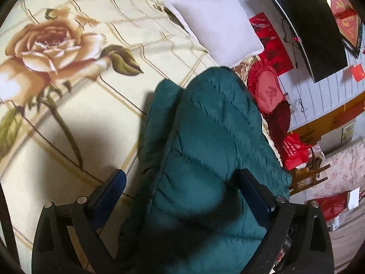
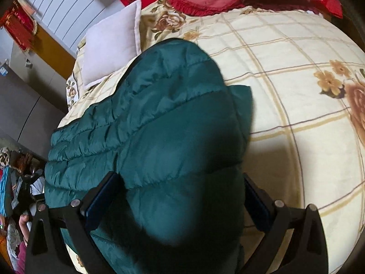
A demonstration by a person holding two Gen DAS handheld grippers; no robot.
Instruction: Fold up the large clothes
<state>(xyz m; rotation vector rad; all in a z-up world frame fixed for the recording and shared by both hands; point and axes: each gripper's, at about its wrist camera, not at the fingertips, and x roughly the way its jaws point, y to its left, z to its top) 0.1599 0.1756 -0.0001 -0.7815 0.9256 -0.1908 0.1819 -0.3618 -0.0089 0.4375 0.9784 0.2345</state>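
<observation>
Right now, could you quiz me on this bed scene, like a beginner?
1. What colour is the padded jacket on the bed?
2. True or false: the left gripper has its jaws wide apart, with the jacket between them.
3. What lies beyond the jacket near the wall: (a) a white pillow, (b) a shoe, (c) a book?

Key: 1. dark green; 2. true; 3. a

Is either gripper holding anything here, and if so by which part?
Nothing is gripped. The left gripper and right gripper both stand open, astride the dark green quilted puffer jacket on the floral bedspread.
</observation>
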